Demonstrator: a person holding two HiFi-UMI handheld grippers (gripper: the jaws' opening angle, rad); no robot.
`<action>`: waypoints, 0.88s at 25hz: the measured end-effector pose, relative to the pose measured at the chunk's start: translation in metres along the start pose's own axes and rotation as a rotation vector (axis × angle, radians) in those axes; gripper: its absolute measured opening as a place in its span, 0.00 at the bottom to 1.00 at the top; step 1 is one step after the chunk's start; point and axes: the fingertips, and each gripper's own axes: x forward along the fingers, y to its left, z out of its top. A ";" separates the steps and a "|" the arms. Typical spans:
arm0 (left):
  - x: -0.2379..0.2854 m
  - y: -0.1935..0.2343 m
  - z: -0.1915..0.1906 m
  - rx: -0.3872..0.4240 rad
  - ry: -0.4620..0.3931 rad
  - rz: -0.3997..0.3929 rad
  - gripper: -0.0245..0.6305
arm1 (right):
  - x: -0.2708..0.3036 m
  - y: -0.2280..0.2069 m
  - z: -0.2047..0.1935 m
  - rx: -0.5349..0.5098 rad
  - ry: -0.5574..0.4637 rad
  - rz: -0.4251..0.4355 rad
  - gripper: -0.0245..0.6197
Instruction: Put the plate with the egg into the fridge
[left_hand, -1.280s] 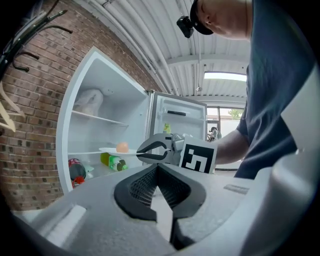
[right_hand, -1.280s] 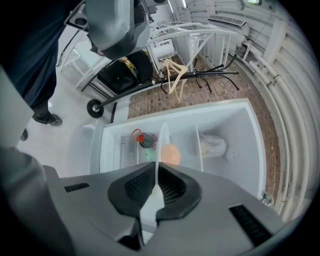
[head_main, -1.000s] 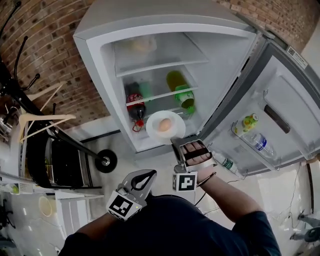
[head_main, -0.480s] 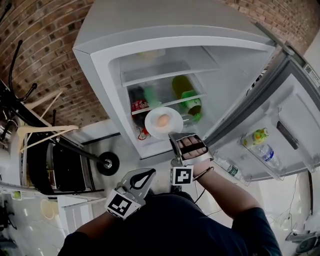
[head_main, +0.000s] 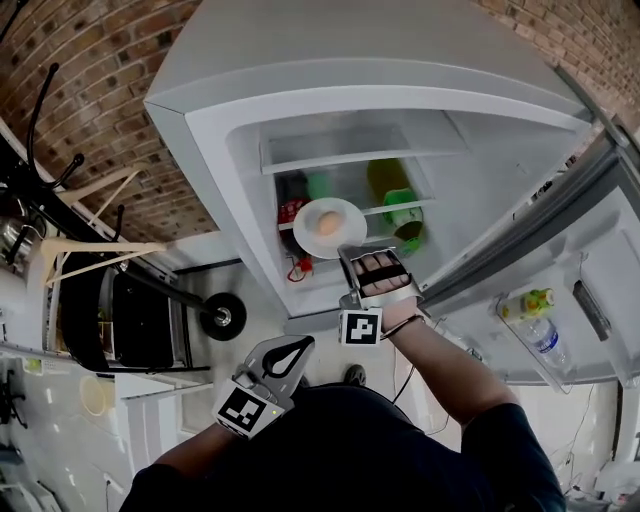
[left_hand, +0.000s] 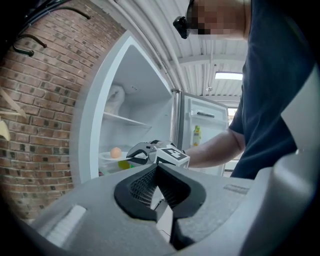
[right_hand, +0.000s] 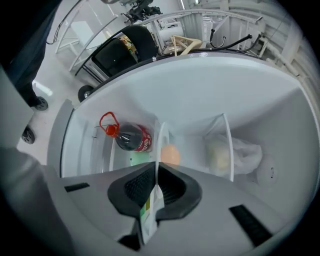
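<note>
- Nearest, the left tongs (head_main: 296, 346) (left_hand: 157, 175) hang by the person's dark blue shirt, where they were a second ago. Their black tips are pressed together with nothing between them.
- The left tongs' marker cube (head_main: 245, 410) carries only a black-and-white square pattern, no letters.
- To the right, the open fridge door (head_main: 575, 250) has slid toward the edge of the head view since the earlier frame. Its rack holds a yellow-green bottle (head_main: 530, 302) and a clear water bottle (head_main: 545, 340), their labels too small to read.
- Ahead, the right tongs (head_main: 347, 255) (right_hand: 156, 172) are clamped tight on the near rim of the round white plate (head_main: 350, 212) (right_hand: 159, 142), held out at arm's length.
- The pale brown egg (head_main: 328, 224) (right_hand: 170, 154) lies at the plate's middle.
- A second ago the plate hung low at the front lip of the white fridge (head_main: 220, 100); now it is higher and farther in.
- In the right gripper view the plate's edge runs between two shelf edges. Whether it touches a shelf cannot be told.
- Beyond it lies a dark cola bottle with a red label (head_main: 291, 205) (right_hand: 131, 137), red cap toward the opening. The white script on the label is unreadable.
- Beside that is a green bottle (head_main: 397, 200).
- Farthest back, in the compartment above, sits a white plastic bag (right_hand: 237, 152).
</note>
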 end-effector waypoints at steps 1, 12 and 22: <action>0.000 0.001 0.000 -0.003 0.000 0.006 0.04 | 0.006 0.001 0.002 0.002 -0.005 0.005 0.07; -0.004 0.013 -0.004 -0.026 0.000 0.053 0.04 | 0.044 0.008 0.013 -0.014 -0.032 0.036 0.07; -0.003 0.020 -0.006 -0.040 0.002 0.059 0.04 | 0.073 0.001 0.019 -0.027 -0.048 0.064 0.07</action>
